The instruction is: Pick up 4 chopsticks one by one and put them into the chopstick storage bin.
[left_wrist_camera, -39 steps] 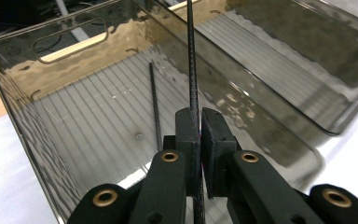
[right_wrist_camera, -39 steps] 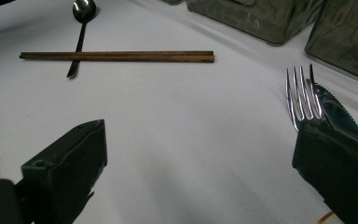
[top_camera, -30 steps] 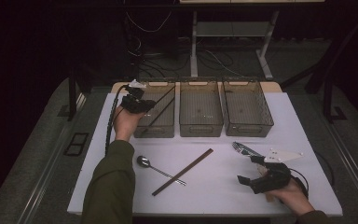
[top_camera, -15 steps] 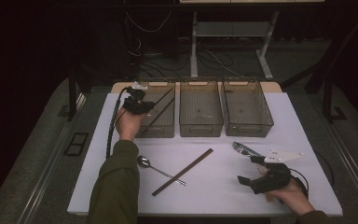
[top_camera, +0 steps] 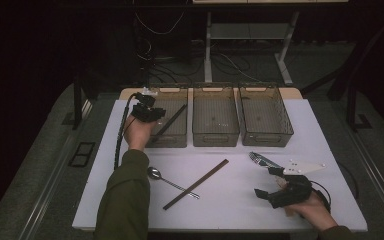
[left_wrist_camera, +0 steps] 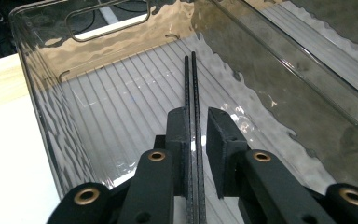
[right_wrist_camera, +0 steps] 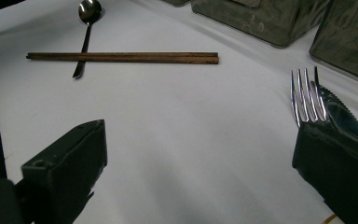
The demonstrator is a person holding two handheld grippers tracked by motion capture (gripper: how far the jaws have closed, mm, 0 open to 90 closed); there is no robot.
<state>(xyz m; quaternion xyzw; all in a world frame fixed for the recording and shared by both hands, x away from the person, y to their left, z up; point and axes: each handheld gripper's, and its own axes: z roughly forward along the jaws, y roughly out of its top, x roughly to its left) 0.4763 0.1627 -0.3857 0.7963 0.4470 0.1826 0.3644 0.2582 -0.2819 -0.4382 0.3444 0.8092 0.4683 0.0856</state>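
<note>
Black chopsticks (left_wrist_camera: pixel 193 93) are being placed in the left bin (top_camera: pixel 172 137), at ten o'clock, between the narrowly parted left gripper (left_wrist_camera: pixel 196 135); withdrawal is called for. The right gripper (right_wrist_camera: pixel 200 172) is held wide, empty.

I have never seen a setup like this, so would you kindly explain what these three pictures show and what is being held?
A person works at a white table with a hand-held two-jaw gripper in each hand. One picture looks down from above; the other two come from cameras riding on each gripper.

The left gripper holds a pair of black chopsticks inside the leftmost of three clear bins, though its jaws look slightly parted.

The right gripper is open, empty, near a fork and knife. A spoon and brown chopsticks lie mid-table.
</note>
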